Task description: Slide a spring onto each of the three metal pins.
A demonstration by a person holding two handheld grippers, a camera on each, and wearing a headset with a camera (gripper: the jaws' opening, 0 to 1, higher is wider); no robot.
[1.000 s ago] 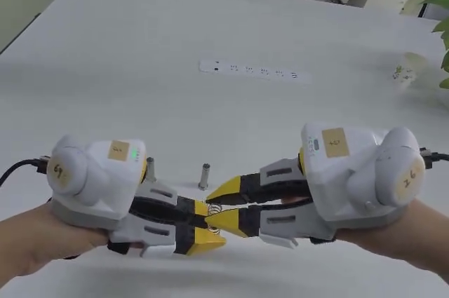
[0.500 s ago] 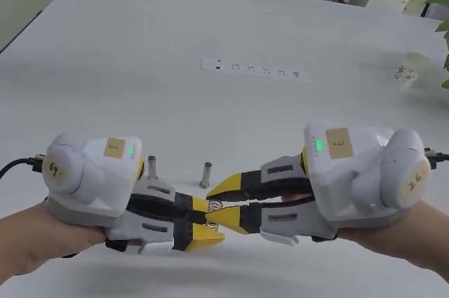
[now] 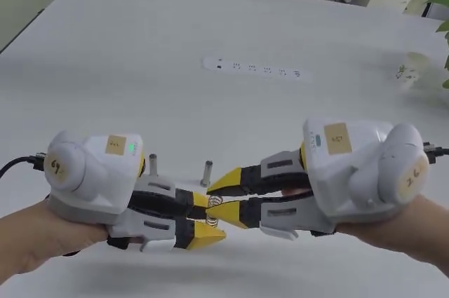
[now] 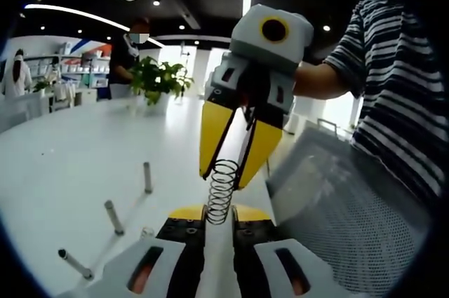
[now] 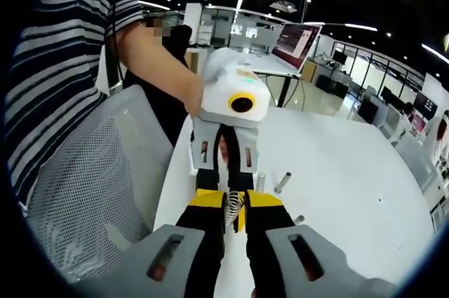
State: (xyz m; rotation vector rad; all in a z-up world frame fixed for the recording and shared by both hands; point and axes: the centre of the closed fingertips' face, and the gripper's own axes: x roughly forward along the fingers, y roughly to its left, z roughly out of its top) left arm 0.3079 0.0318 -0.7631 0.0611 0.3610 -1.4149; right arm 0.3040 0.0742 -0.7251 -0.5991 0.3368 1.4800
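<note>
Left tool (jaws closed) holds 1 spring.

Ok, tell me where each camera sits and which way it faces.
Head view: worn on the head, looking forward and down at the table; left hand, right hand, left gripper, right gripper show.
Left gripper view: on the left gripper, facing the person's striped sleeve; own jaws below.
Right gripper view: on the right gripper, facing the striped shirt; own jaws below.
Shared: all show the spring.
</note>
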